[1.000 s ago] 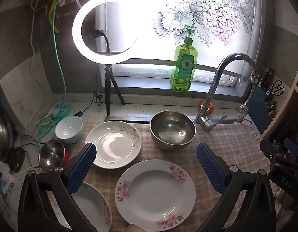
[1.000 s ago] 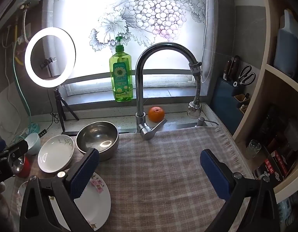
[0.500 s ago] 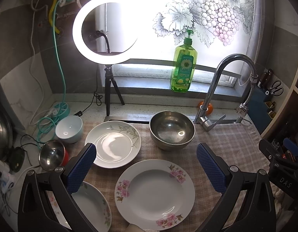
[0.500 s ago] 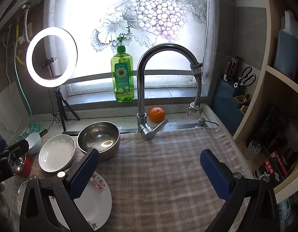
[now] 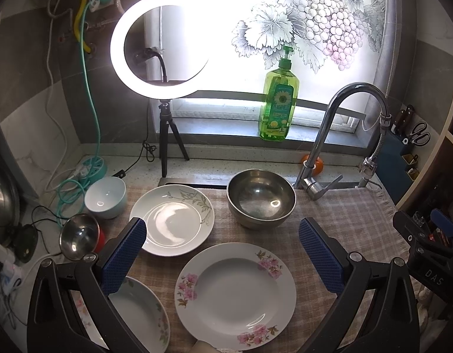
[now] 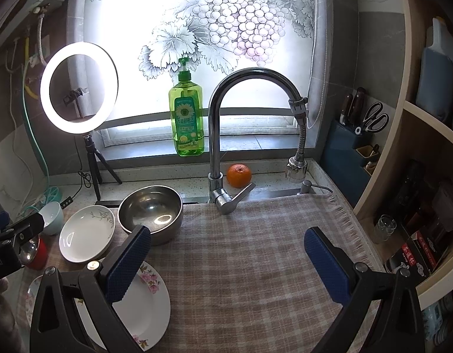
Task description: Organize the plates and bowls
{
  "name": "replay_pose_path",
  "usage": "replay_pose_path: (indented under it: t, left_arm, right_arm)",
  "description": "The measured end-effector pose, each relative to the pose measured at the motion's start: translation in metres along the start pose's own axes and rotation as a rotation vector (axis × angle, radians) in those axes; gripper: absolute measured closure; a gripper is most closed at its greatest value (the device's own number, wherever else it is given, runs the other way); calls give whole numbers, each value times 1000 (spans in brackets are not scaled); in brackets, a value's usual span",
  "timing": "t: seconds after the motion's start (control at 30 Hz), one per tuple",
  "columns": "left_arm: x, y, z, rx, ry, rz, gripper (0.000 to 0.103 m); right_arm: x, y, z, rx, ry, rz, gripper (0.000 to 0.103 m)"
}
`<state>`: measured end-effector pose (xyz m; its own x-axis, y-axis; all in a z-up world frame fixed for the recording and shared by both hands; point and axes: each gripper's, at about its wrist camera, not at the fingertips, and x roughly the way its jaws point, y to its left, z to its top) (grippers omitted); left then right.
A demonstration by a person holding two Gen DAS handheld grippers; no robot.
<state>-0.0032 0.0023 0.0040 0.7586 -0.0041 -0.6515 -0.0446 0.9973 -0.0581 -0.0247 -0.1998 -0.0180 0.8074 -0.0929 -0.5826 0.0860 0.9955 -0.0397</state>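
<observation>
Notably, left gripper jaws apart above pink-flowered plate, third plate at cloth's near-left corner only there, right gripper jaws apart over bare checked cloth, orange unobstructed only there.

pink-flowered plate, checked beige cloth

Few markings can be read. The letters "DAS" stand in pale print on the black body of the right gripper at the right edge of the left wrist view. The green soap bottle on the window sill carries a label with a sunflower picture; its lettering is too small to read. A dark box on the lower shelf bears Chinese characters, not legible
</observation>
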Motion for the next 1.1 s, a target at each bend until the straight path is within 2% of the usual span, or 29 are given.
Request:
replay_pose_path:
  t: [1.1]
  left_arm:
    - [0,-1,2,7,2,-4,0]
  right_arm:
    - [1,-1,0,1,-2,0,1]
